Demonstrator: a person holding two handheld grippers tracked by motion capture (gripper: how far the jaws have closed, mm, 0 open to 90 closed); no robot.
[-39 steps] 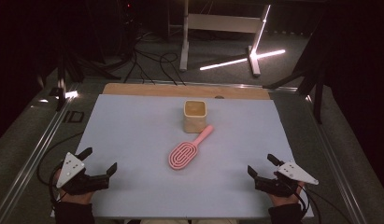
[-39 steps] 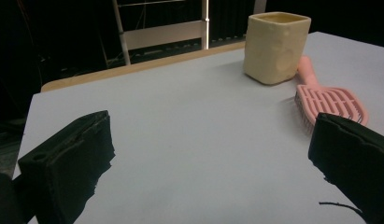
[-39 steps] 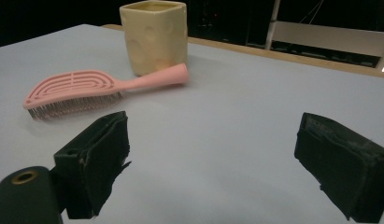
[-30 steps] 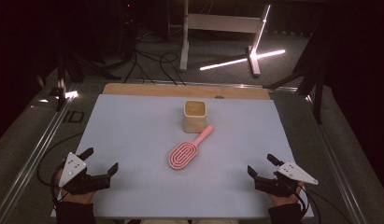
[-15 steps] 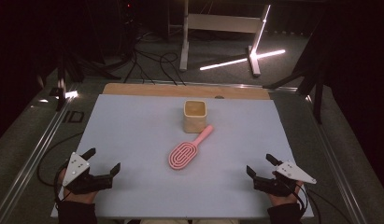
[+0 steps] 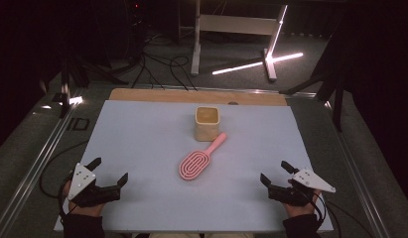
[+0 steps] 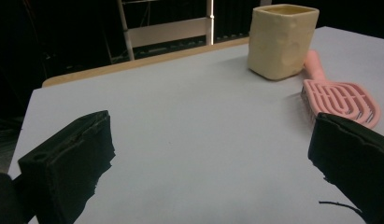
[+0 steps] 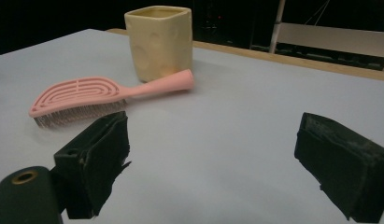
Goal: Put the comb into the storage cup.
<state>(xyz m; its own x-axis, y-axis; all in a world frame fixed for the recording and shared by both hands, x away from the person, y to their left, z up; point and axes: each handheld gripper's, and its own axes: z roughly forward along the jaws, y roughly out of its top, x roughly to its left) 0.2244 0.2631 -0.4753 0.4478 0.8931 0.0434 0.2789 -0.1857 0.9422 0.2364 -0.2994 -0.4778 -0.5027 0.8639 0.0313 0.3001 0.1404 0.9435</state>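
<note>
Dark floor strewn with cables and a lit light bar surrounds a pale blue-grey table top (image 6: 142,144) in the high view. Near its middle lies a pink plastic vented hairbrush (image 6: 199,159), long axis diagonal, handle pointing up-right toward a cream square cup (image 6: 207,122) and ending just beside its base. The left gripper (image 6: 111,172) sits at the near left corner and the right gripper (image 6: 276,172) at the near right, both well apart from the brush, jaws spread and holding nothing.

From the left gripper view, the hairbrush (image 7: 341,95) appears at the right, its handle running away behind the cup (image 7: 281,39); whether they touch is unclear.

From the right gripper view, the hairbrush (image 8: 91,95) shows its bristles facing down on the table, handle tip just in front of the cup (image 8: 159,41).
</note>
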